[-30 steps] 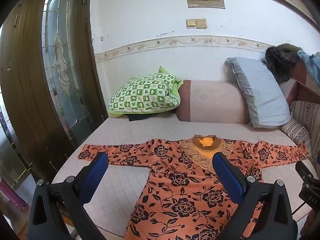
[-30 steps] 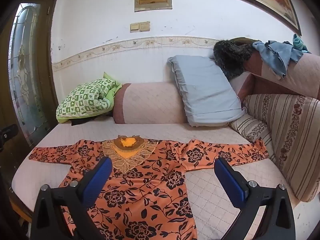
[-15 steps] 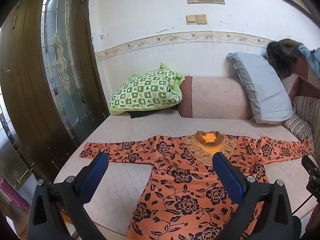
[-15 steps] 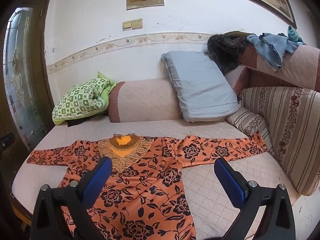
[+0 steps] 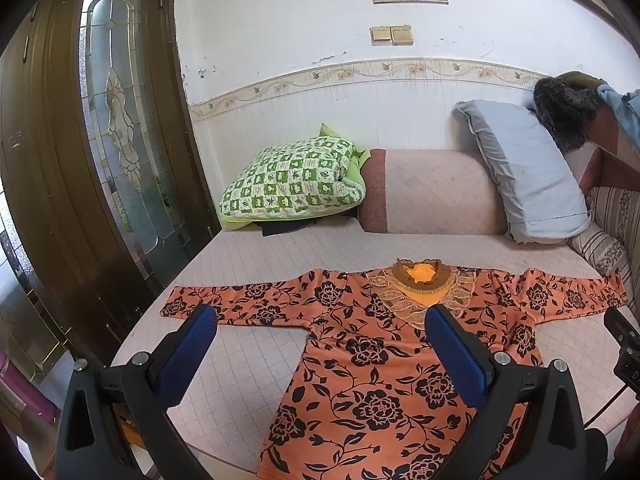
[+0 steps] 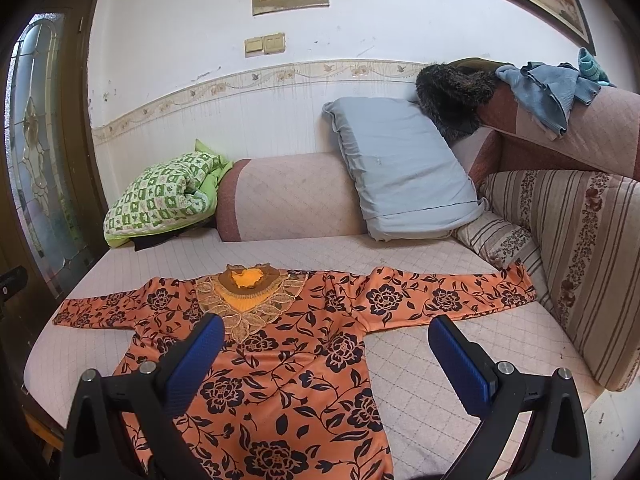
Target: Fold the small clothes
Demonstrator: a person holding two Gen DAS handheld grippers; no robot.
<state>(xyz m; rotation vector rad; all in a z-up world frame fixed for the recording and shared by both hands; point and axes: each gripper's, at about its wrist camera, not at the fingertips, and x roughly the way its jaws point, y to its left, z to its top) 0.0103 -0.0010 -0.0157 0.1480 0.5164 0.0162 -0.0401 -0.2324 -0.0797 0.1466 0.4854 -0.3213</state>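
A quilted daybed (image 5: 256, 256) is seen ahead of both pairs of fingers, with a bolster (image 6: 296, 204) along the wall at its far side. An orange top with a black floral print (image 5: 372, 356) is laid flat, face up, on the daybed, its sleeves stretched out to either side and its embroidered neckline (image 6: 246, 292) pointing away from the fingers. In the left wrist view the body of the top is framed between and just beyond the blue pads (image 5: 188, 350), and the left sleeve runs out past the left pad. In the right wrist view the right sleeve is seen beyond the gap between the pads (image 6: 460, 364). A grey pillow (image 6: 404, 168) is propped far beyond the right-hand fingers; a green checked pillow (image 5: 296, 184) lies far beyond the left-hand ones. The left gripper (image 5: 320, 320) and the right gripper (image 6: 322, 330) are both held above the top with fingers spread wide, nothing being pinched.
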